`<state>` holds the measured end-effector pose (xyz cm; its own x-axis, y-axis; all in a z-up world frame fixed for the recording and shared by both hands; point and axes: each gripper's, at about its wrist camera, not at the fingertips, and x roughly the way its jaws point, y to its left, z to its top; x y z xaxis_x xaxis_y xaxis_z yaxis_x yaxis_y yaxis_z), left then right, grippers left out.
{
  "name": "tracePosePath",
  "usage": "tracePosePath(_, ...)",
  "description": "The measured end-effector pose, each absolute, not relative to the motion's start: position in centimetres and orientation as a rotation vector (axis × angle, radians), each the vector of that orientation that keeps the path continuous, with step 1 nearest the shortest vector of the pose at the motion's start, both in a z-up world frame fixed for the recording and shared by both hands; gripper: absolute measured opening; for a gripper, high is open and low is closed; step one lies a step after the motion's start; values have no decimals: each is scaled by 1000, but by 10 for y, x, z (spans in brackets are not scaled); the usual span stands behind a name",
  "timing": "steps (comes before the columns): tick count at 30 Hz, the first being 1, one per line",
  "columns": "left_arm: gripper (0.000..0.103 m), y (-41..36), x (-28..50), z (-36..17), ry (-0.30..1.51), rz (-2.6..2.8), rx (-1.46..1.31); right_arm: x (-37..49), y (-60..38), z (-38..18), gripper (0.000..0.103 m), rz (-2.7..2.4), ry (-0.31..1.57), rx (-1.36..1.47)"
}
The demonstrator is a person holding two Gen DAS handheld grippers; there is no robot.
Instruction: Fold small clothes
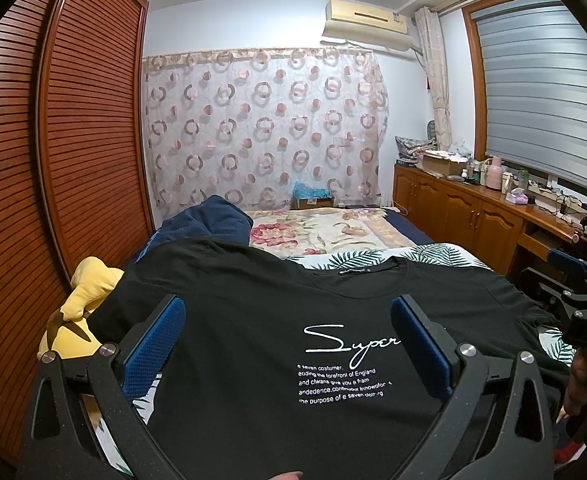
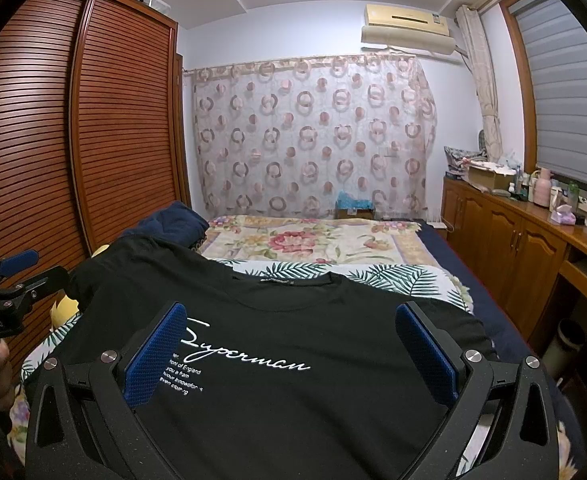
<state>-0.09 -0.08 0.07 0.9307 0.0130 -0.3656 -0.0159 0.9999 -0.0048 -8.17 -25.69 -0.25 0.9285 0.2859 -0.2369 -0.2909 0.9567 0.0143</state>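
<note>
A black T-shirt (image 1: 253, 304) (image 2: 333, 320) with white "Superman" lettering lies spread front up on the bed, its collar at the far end. My left gripper (image 1: 287, 304) hovers open over the shirt's left half, its blue pads (image 1: 155, 344) wide apart with nothing between them. My right gripper (image 2: 291, 310) is open in the same way over the right half, blue pads (image 2: 425, 356) apart. Each gripper shows at the edge of the other's view: the right gripper (image 1: 553, 276) beside the right sleeve, the left gripper (image 2: 33, 272) beside the left sleeve. Both are held by hands.
A yellow soft item (image 1: 81, 312) and a navy blue garment (image 1: 205, 224) lie at the shirt's left. Leaf-print bedding (image 2: 405, 276) and a floral quilt (image 2: 305, 240) extend beyond it. A slatted wardrobe (image 1: 73, 140) stands left, a wooden cabinet (image 2: 505, 240) with clutter right.
</note>
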Motion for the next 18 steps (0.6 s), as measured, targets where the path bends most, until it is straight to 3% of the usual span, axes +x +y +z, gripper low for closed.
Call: tracePosePath(18, 103, -1, -1, 1, 370, 17, -4, -81, -256, -3, 103, 300, 244, -20)
